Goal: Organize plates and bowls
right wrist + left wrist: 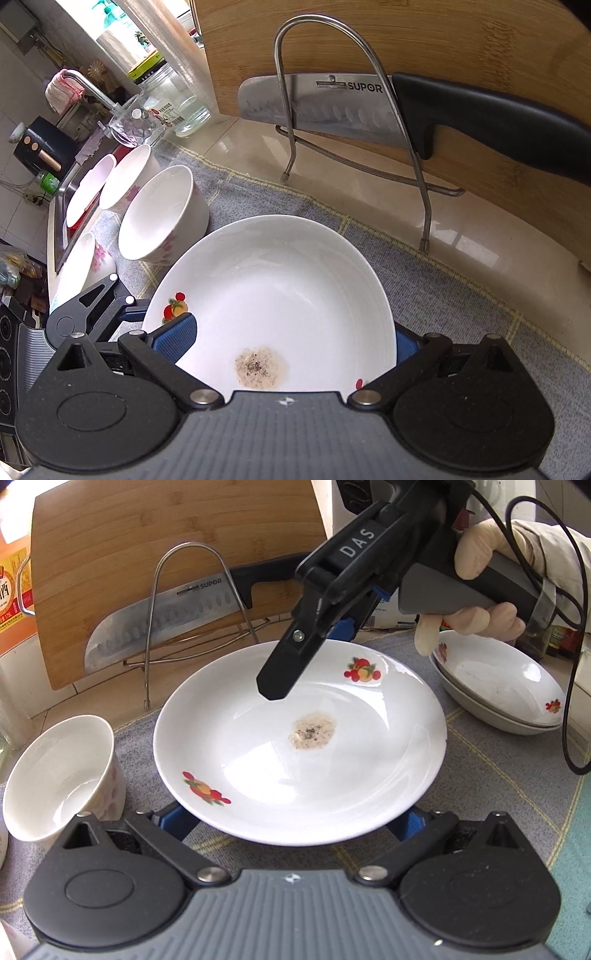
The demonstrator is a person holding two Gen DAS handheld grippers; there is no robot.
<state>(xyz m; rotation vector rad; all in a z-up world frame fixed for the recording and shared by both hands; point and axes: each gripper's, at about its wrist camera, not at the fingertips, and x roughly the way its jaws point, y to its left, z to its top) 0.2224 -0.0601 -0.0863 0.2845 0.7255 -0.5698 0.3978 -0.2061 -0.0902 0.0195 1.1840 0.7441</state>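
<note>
The white plate (299,738), with a brown stain at its middle and fruit prints on its rim, sits on the grey mat (498,775) between both grippers. The left gripper (291,823) is spread wide at the plate's near edge, while the right gripper (291,339) has its fingers apart on either side of the plate. A bowl (59,775) stands just left of the plate, and stacked plates (498,686) lie to the right.

Bright, even daylight fills both views, perhaps from a window at upper left in the right wrist view. Glare sheens the white plate (299,746) and countertop (332,155). Shadows are soft. Fisheye bending curves the edges; focus is sharp.
</note>
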